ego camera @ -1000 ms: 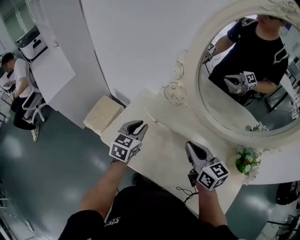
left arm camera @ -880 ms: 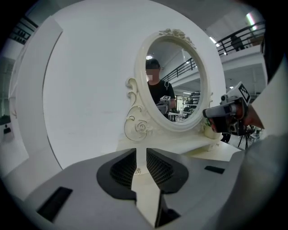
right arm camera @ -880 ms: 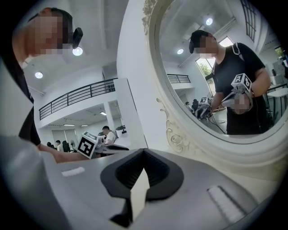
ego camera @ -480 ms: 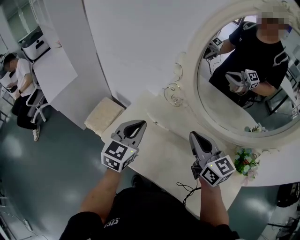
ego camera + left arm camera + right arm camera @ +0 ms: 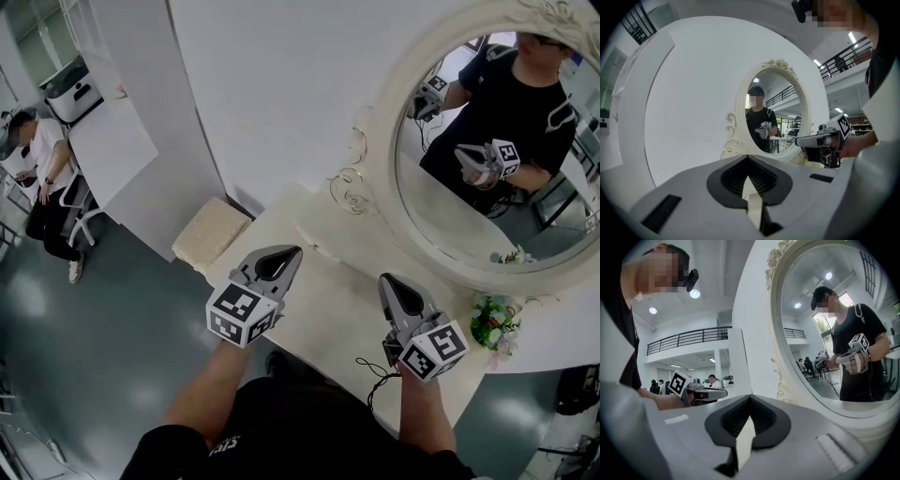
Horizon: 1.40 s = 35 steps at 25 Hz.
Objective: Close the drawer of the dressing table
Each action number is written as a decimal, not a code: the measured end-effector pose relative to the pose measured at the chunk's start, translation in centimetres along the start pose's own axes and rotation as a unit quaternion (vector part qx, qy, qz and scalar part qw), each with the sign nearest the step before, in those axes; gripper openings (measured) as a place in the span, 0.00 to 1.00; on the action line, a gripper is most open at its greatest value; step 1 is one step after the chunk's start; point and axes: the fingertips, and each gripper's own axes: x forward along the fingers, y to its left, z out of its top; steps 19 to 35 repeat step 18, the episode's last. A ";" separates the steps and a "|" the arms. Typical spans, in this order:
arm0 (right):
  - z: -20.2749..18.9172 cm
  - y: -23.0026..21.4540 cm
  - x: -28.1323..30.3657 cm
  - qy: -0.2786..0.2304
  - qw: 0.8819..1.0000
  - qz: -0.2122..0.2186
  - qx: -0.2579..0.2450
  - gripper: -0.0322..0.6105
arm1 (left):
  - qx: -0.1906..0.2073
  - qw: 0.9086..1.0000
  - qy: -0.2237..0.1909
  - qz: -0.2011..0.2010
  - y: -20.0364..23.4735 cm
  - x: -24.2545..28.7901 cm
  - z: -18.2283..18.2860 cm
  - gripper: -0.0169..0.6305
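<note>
Since earlier frame: both grippers raised above tabletop; left gripper (image 5: 293,252) jaws, then apart, now pressed together, nothing between. Right gripper (image 5: 385,279) jaws also together, empty.

Drawer: in no view; likely under near edge of dressing table (image 5: 328,292), behind person's torso, so cannot tell whether shut.

Risks: if drawer is ajar, blind push may strike table edge, jolt table and topple flowers (image 5: 489,323) at right. Hanging cable (image 5: 367,368) may catch in drawer gap.

Around: oval mirror (image 5: 379,192) far right, padded stool (image 5: 208,232) far left, seated person (image 5: 42,178) well apart. Nothing on tabletop blocks grippers.
</note>
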 end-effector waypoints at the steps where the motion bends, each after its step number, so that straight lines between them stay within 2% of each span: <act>1: -0.1 -0.1 -0.1 0.001 1.000 -0.001 0.000 0.06 | -0.003 1.000 0.001 0.001 0.1 0.0 -0.2 0.03; 12: -0.4 -0.9 -0.5 0.006 1.000 -0.010 -0.002 0.06 | -0.026 0.999 0.005 0.018 1.6 -0.2 -0.8 0.03; 35: -0.6 -0.9 -0.4 0.010 1.000 -0.009 -0.001 0.06 | -0.029 0.999 0.007 0.019 1.7 -0.3 -0.9 0.03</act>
